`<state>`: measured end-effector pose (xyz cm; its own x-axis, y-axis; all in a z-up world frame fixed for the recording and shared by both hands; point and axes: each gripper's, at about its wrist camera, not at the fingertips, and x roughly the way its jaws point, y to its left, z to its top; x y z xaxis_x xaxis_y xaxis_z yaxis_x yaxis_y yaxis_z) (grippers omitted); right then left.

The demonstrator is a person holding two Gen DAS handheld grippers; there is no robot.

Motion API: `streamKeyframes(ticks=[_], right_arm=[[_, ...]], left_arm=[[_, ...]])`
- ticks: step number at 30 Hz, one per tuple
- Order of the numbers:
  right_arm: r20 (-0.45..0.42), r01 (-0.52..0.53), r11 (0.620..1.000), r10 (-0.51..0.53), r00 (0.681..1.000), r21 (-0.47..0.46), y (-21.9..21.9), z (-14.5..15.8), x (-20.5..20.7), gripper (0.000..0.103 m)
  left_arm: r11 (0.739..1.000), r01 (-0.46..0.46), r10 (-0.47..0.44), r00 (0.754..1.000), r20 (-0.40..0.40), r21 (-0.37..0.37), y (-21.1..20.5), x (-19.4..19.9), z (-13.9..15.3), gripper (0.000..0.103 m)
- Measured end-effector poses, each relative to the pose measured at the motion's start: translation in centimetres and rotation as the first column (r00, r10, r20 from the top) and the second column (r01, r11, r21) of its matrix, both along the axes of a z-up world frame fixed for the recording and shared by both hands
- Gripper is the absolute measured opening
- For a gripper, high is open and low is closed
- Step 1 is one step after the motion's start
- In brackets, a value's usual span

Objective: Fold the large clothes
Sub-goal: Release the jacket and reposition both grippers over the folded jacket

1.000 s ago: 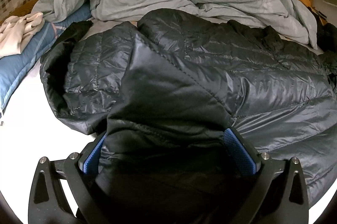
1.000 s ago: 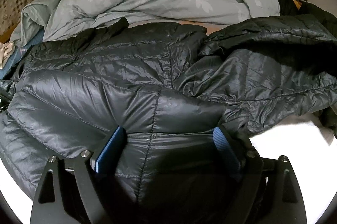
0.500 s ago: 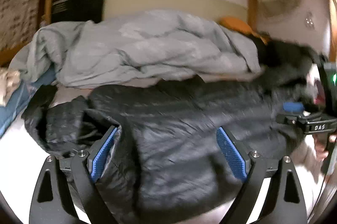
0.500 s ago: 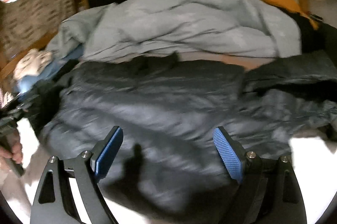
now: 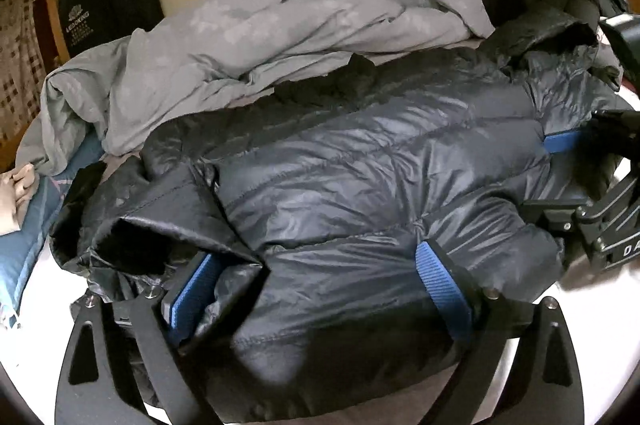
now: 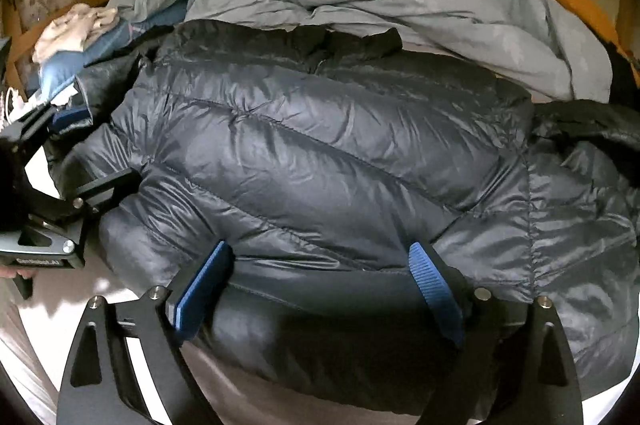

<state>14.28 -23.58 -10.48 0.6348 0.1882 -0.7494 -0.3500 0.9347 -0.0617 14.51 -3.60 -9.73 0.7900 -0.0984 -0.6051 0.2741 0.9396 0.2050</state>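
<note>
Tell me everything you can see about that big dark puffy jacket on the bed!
The dark navy quilted puffer jacket is shiny, thin-shelled and padded in stitched bands. It lies spread on the white bed sheet, bulging, one sleeve cuff gaping open at the left. A rumpled grey floral duvet lies right behind it. The left gripper and right gripper each straddle its near edge with wide jaws, the blue pads against the fabric.

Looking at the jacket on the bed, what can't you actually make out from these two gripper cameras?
- Left wrist view: whether the left gripper pinches the black puffer jacket; bulging fabric covers its pads.
- Right wrist view: the same for the right gripper.
- Both views: the jacket's underside and front.
- Right wrist view: the jacket's right sleeve, cut off by the edge.
</note>
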Motion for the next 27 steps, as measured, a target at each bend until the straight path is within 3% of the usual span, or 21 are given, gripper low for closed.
streamKeyframes(ticks=[3,6,8,11,13,15,17,18,20,22,24,27], right_arm=[[0.002,-0.003,1.000,0.003,1.000,0.020,-0.4,0.4,-0.3,0.092],[0.038,0.012,0.999,-0.014,0.999,0.045,-1.1,1.8,-0.8,0.092],[0.076,0.023,0.998,-0.027,0.997,0.059,-1.7,2.9,-1.2,0.092],[0.121,0.046,0.997,-0.054,0.991,0.066,-2.3,4.3,-1.3,0.092],[0.131,0.052,0.996,-0.060,0.990,0.066,-2.6,4.7,-1.3,0.092],[0.138,0.057,0.996,-0.065,0.988,0.064,-2.7,4.9,-1.4,0.092],[0.134,0.056,0.997,-0.063,0.989,0.056,-2.8,4.9,-1.4,0.092],[0.136,0.059,0.997,-0.066,0.989,0.051,-2.8,4.8,-1.3,0.092],[0.133,0.067,0.997,-0.071,0.989,0.038,-2.8,4.5,-1.1,0.092],[0.129,0.086,0.996,-0.087,0.988,0.015,-2.9,4.0,-0.8,0.092],[0.118,0.103,0.995,-0.103,0.988,0.004,-3.1,3.6,-0.5,0.092],[0.117,0.118,0.993,-0.120,0.986,0.021,-3.7,3.8,-0.3,0.092]], left_arm=[[1.000,-0.016,0.014,0.996,0.086,0.024,0.6,-0.8,2.0,0.095],[0.996,-0.076,0.082,0.985,0.155,-0.046,3.4,-1.8,5.7,0.095],[0.983,-0.178,0.184,0.958,0.219,-0.048,5.4,-2.2,7.6,0.095],[0.938,-0.345,0.337,0.905,0.261,-0.017,8.7,-1.5,9.1,0.095],[0.930,-0.367,0.358,0.891,0.280,-0.023,10.3,-1.3,9.4,0.094],[0.926,-0.378,0.354,0.887,0.295,0.025,10.8,-0.9,9.2,0.094],[0.917,-0.385,0.352,0.904,0.242,0.104,10.8,0.7,8.0,0.094],[0.914,-0.382,0.358,0.917,0.175,0.134,11.1,1.9,6.8,0.094],[0.901,-0.397,0.393,0.917,0.059,0.173,11.7,3.9,4.5,0.091],[0.869,-0.436,0.449,0.894,-0.003,0.234,12.6,5.6,2.2,0.086],[0.832,-0.477,0.497,0.868,0.000,0.285,13.4,6.5,1.0,0.086],[0.825,-0.528,0.544,0.838,-0.030,0.203,15.2,6.8,1.7,0.086]])
